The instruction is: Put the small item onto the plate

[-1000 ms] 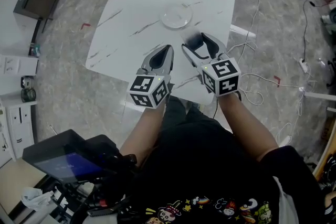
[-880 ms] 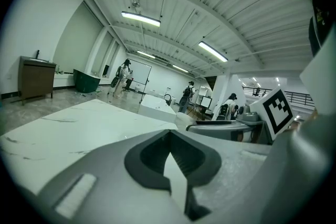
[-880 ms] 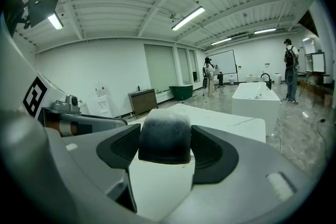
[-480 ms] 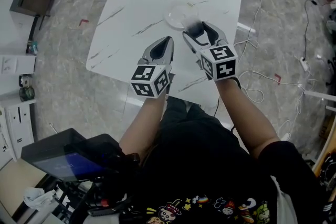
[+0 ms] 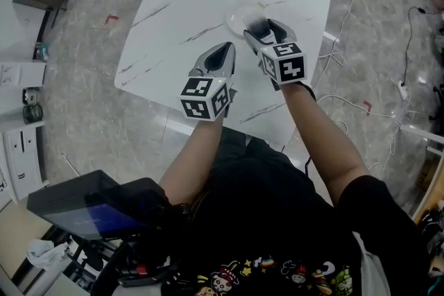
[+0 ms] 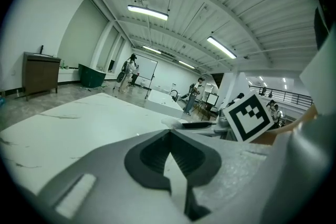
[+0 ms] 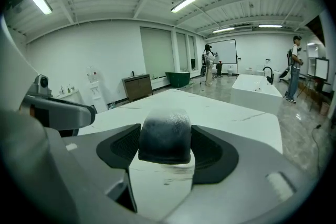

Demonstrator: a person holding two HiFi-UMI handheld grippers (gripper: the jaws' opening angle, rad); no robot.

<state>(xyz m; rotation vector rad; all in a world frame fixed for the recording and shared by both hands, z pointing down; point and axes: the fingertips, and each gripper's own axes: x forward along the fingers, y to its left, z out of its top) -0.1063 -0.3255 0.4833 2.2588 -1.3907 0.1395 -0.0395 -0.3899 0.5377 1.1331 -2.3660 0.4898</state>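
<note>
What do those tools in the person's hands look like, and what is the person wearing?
The left hand-held gripper and right hand-held gripper are grey plastic. Each has two tapering jaws lined with dark ribbed pads, and a white cube printed with black square markers. The person wears a black short-sleeved top with cartoon prints.

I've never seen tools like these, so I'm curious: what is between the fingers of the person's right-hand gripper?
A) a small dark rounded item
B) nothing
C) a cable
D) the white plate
A: the right gripper view shows the right gripper with its fingers pressed against both sides of a small dark rounded item.
</note>
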